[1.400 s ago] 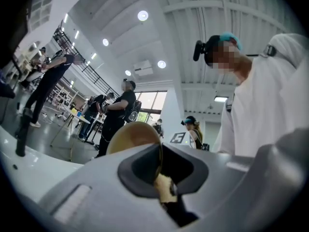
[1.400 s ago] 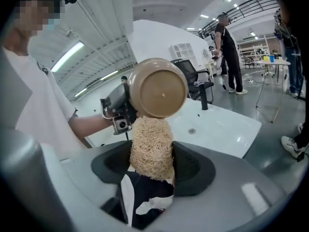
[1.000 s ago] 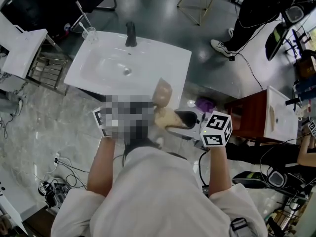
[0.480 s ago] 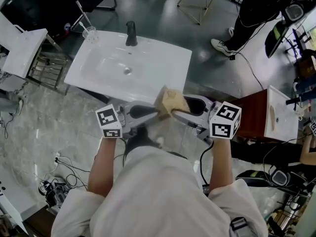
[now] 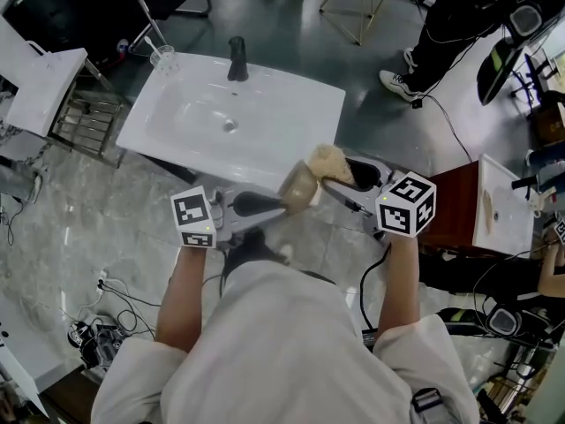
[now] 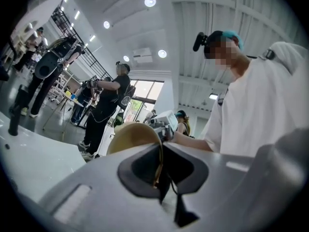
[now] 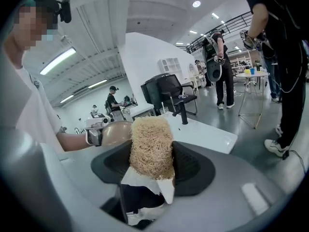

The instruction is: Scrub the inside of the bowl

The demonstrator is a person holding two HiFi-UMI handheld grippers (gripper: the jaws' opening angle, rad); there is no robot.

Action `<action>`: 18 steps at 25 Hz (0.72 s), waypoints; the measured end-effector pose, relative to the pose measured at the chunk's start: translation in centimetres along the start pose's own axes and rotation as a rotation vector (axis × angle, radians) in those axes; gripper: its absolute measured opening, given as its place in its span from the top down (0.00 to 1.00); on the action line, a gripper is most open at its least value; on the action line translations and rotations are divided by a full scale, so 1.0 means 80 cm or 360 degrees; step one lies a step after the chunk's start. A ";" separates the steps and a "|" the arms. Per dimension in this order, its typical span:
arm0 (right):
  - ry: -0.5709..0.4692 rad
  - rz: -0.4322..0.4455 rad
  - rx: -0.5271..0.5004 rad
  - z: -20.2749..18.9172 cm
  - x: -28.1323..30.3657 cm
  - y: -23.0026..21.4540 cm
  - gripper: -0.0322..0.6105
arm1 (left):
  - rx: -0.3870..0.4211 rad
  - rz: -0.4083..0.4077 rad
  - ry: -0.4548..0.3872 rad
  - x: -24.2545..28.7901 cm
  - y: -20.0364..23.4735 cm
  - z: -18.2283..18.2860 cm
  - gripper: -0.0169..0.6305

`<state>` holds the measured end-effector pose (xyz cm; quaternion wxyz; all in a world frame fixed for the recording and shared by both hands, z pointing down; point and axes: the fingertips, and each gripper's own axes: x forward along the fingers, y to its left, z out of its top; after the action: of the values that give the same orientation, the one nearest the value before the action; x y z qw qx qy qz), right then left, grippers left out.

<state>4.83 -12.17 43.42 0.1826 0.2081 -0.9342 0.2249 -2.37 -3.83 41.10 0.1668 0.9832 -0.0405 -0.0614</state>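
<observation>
The left gripper (image 5: 272, 203) was clamped on the rim of the bowl (image 5: 298, 186) at frame centre, below the white sink (image 5: 265, 140). The right gripper (image 5: 346, 179) was clamped on the scrubbing pad (image 5: 330, 161), just beside the bowl's upper right.

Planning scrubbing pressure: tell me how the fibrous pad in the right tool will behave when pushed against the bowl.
The fibrous pad looks like a loose mat of coarse strands, so it will probably squash and spring back, not stay stiff. It looks airy, so likely light. Clamped in the right tool, its rough surface should resist slipping.
</observation>
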 end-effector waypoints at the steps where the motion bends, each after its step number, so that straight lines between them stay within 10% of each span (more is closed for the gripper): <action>1: 0.0016 -0.0020 -0.0005 -0.003 0.001 -0.004 0.55 | 0.0000 -0.0013 -0.0005 0.001 -0.002 0.001 0.94; 18: 0.0252 0.0006 0.0012 -0.063 0.030 0.004 0.55 | 0.0001 -0.0094 -0.0220 0.012 -0.015 0.040 0.94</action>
<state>3.93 -10.12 48.54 0.2545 0.1886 -0.9164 0.2447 -1.75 -3.86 37.61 0.1614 0.9775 -0.0231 -0.1340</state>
